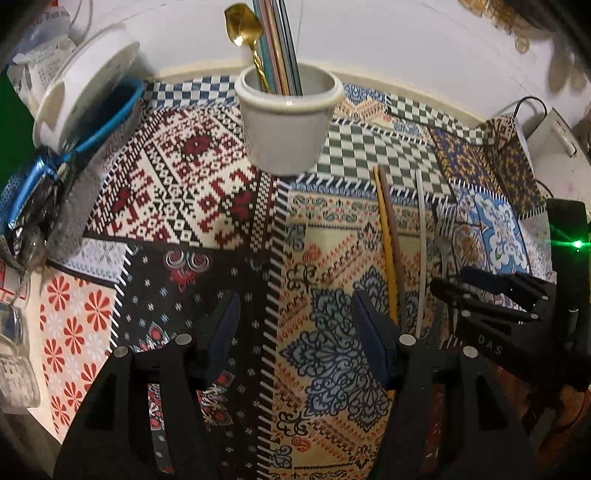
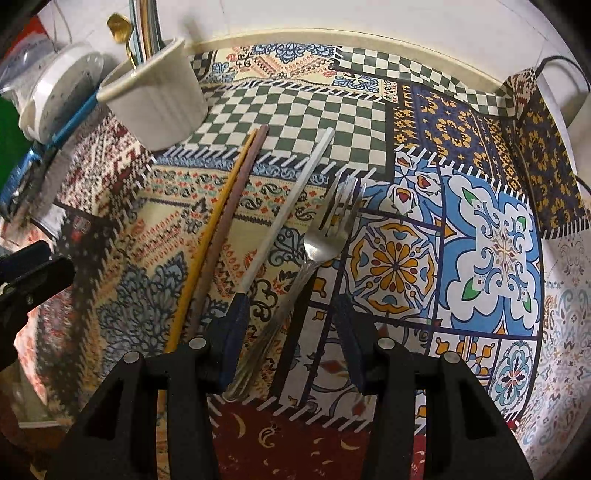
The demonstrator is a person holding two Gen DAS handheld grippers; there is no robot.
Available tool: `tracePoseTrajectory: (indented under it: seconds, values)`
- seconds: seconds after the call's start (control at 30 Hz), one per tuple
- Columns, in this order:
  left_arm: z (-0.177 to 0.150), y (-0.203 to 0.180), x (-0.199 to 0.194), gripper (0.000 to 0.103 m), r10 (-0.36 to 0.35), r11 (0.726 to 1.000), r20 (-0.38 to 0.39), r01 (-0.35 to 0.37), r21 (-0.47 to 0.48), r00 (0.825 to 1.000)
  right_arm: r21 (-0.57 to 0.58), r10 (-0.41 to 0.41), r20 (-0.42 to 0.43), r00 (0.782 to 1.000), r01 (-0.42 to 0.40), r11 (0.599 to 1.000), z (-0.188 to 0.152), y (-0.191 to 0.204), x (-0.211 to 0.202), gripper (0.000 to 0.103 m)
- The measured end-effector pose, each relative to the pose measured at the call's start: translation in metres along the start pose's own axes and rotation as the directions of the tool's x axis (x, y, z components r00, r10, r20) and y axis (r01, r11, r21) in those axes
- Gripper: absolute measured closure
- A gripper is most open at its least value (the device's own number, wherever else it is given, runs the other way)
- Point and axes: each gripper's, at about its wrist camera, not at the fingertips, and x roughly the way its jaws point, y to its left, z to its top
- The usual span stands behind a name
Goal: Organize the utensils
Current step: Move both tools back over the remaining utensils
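Note:
A white cup (image 1: pixel 284 122) stands upright at the back of the patterned tablecloth (image 1: pixel 192 177), holding a gold spoon (image 1: pixel 242 29) and several coloured sticks. My left gripper (image 1: pixel 295 332) hovers open over the cloth in front of the cup, nothing between its fingers. To its right lie a yellow chopstick (image 1: pixel 386 240), a brown chopstick (image 1: pixel 394 236), a white chopstick (image 1: pixel 421 251) and a steel fork (image 1: pixel 443 229). My right gripper (image 2: pixel 293 321) points down over the fork (image 2: pixel 325 236). The fork's handle lies between the open fingers, nearer the left pad, untouched. The white chopstick (image 2: pixel 291 206) lies just left of it.
A white round container (image 1: pixel 85 85) and a blue-handled tool (image 1: pixel 92 133) crowd the back left corner. A glass jar (image 1: pixel 14 350) stands at the left edge. A black device with a green light (image 1: pixel 569 240) and a grey box (image 1: pixel 554 144) sit at the right.

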Motion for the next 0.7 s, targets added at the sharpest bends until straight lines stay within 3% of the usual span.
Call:
tracePoseTrajectory:
  seconds: [0.23,0.5,0.7]
  values:
    - [-0.008,-0.012,0.01,0.042,-0.023,1.0,-0.026,0.023,0.012,0.999,0.033,0.001,0.011,1.0,-0.001,0.999,-0.008,-0.024,-0.009,0.095]
    - [-0.009,-0.028,0.016,0.042,-0.053,0.998,-0.035,0.055,0.032,0.998,0.097,-0.019,-0.009,1.0,0.019,0.995,-0.025,-0.064,-0.021,0.096]
    - [-0.007,-0.032,0.02,0.042,-0.068,0.997,-0.043,0.069,0.031,0.997,0.147,0.039,-0.011,0.999,-0.037,0.988,-0.015,-0.078,-0.024,0.093]
